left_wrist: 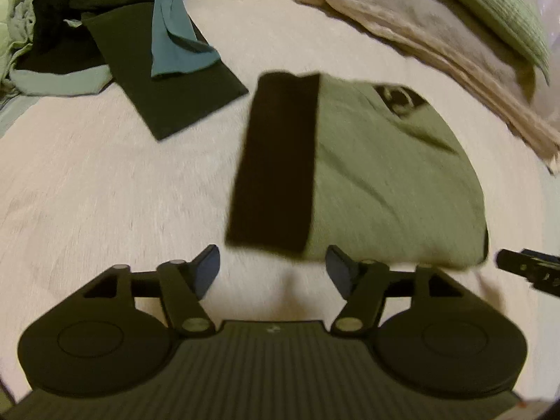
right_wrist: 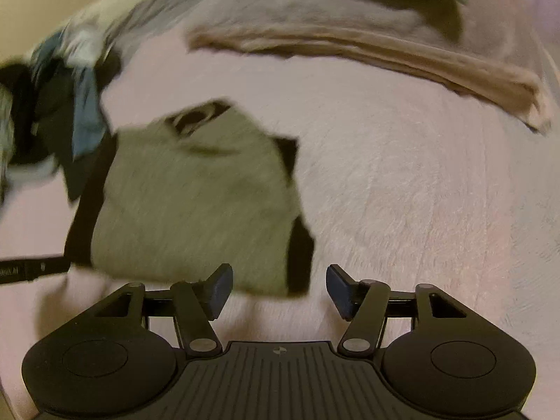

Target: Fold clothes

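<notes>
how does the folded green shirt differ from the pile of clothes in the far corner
The green shirt is folded into one flat block with a black sleeve laid along its side; the pile of clothes is loose and crumpled. The shirt is a single garment lying alone; the pile mixes black, teal and pale green pieces overlapping each other. Both rest on the pale bedcover.

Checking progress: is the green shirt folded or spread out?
Folded: the green shirt lies as a compact rectangle, black sleeve tucked over it.

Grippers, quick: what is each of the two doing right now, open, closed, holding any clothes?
Left gripper: open, holding nothing; the folded green shirt lies just ahead.
Right gripper: open, holding nothing.
</notes>
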`<control>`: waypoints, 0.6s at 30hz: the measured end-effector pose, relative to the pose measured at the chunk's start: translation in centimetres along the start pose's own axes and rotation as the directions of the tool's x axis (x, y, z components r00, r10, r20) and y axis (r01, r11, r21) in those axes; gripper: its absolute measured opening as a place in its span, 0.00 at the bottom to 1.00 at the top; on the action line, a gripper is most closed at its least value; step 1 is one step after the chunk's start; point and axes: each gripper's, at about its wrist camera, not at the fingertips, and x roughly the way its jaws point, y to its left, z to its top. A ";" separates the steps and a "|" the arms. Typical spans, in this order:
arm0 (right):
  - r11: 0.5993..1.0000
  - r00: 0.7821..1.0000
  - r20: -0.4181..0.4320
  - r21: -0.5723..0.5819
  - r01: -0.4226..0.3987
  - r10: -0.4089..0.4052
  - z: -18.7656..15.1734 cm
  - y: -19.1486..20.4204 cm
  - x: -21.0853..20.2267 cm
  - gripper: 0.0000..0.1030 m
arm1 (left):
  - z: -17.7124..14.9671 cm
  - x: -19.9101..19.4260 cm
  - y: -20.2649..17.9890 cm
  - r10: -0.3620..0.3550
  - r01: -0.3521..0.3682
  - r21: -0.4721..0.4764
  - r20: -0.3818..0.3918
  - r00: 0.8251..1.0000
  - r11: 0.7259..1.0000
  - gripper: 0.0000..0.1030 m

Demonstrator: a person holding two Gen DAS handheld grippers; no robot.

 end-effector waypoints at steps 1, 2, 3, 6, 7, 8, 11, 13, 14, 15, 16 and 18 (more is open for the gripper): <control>1.000 1.000 -0.012 -0.015 -0.003 0.003 -0.5 0.6 -0.2 0.55 | -0.7 -0.5 -0.4 0.008 -0.008 0.001 -0.008 1.000 1.000 0.62; 1.000 1.000 -0.018 -0.019 -0.011 0.011 -0.9 0.8 -0.7 0.55 | -1.2 -0.9 -0.6 0.012 -0.012 -0.001 -0.013 1.000 1.000 0.62; 1.000 1.000 -0.022 -0.019 -0.015 0.014 -1.2 1.0 -1.0 0.55 | -1.7 -1.4 -0.8 0.019 -0.019 -0.004 -0.017 1.000 1.000 0.62; 0.999 1.000 -0.019 -0.032 -0.018 0.018 -1.9 1.6 -2.5 0.55 | -2.7 -3.2 -1.5 0.048 -0.048 0.012 -0.011 0.999 0.999 0.64; 0.999 1.000 -0.016 -0.037 -0.016 0.015 -2.0 1.8 -3.2 0.55 | -3.0 -3.9 -1.7 0.055 -0.055 0.016 -0.006 0.998 0.998 0.67; 0.999 1.000 -0.013 -0.041 -0.016 0.015 -2.3 1.8 -4.2 0.55 | -3.2 -4.6 -2.0 0.060 -0.060 0.021 0.001 0.998 0.998 0.69; 0.999 1.000 -0.004 -0.045 -0.014 0.013 -2.5 2.2 -5.8 0.55 | -3.6 -6.6 -2.4 0.066 -0.067 0.028 0.023 0.998 0.997 0.72; 0.999 1.000 0.006 -0.045 -0.020 0.021 -2.6 2.3 -6.6 0.55 | -3.7 -7.5 -2.6 0.058 -0.058 0.025 0.028 0.998 0.998 0.72; 0.999 1.000 0.007 -0.048 -0.022 0.023 -2.8 2.4 -7.0 0.55 | -3.7 -7.9 -2.6 0.053 -0.054 0.020 0.029 0.998 0.998 0.72; 0.999 1.000 0.009 -0.049 -0.023 0.023 -2.8 2.5 -7.2 0.55 | -3.7 -8.2 -2.7 0.047 -0.047 0.014 0.028 0.999 0.999 0.72; 0.998 1.000 0.011 -0.052 -0.023 0.024 -2.9 2.6 -7.3 0.55 | -3.7 -8.4 -2.7 0.041 -0.041 0.009 0.027 0.999 0.999 0.72; 0.998 0.999 0.015 -0.055 -0.028 0.028 -3.0 2.6 -7.6 0.55 | -3.7 -8.7 -2.7 0.036 -0.036 0.008 0.031 0.999 0.999 0.72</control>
